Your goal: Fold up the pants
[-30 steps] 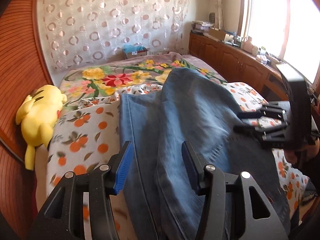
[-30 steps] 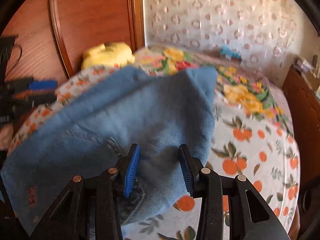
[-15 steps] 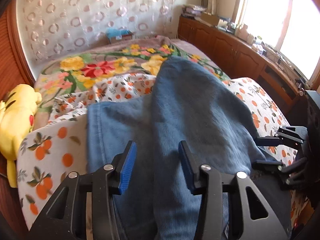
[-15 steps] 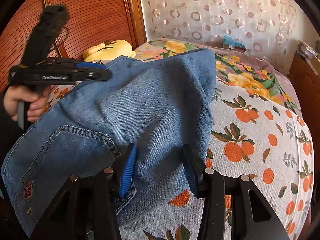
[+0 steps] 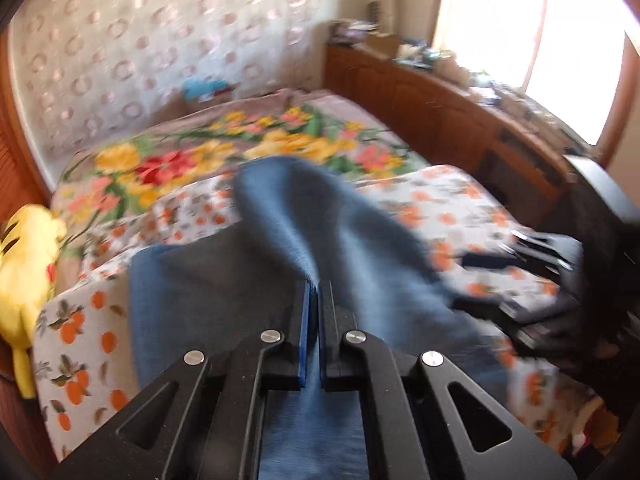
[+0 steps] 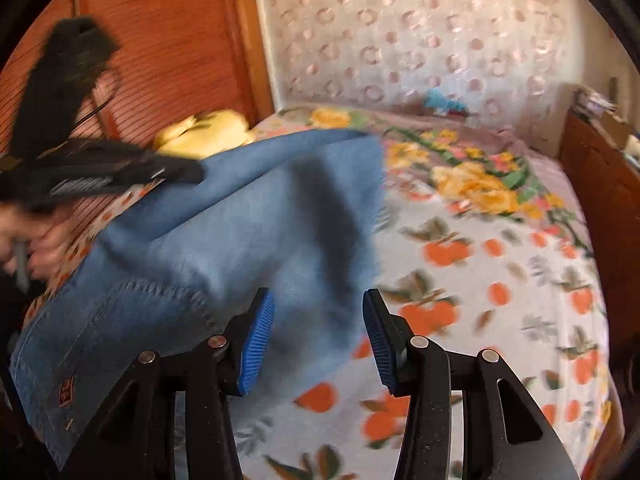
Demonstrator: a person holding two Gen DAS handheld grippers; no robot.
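A home bedroom: bed [image 6: 500, 280] with fruit-print cover, yellow plush toy [image 5: 24, 268], wooden cabinets [image 5: 420, 100] under a window [image 5: 532, 24]

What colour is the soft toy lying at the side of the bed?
The soft toy is yellow, with dark stripes. It shows best in the left wrist view.

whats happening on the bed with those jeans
A person with a two-finger gripper in each hand is folding a pair of blue denim jeans spread on the orange-print bedsheet. The left gripper has just been closing; its jaws now look pinched on a raised ridge of the denim, though motion blur hides the contact. The right gripper is open, its blue pads either side of the fabric's near corner without pressing it. A yellow plush toy lies beside the jeans.
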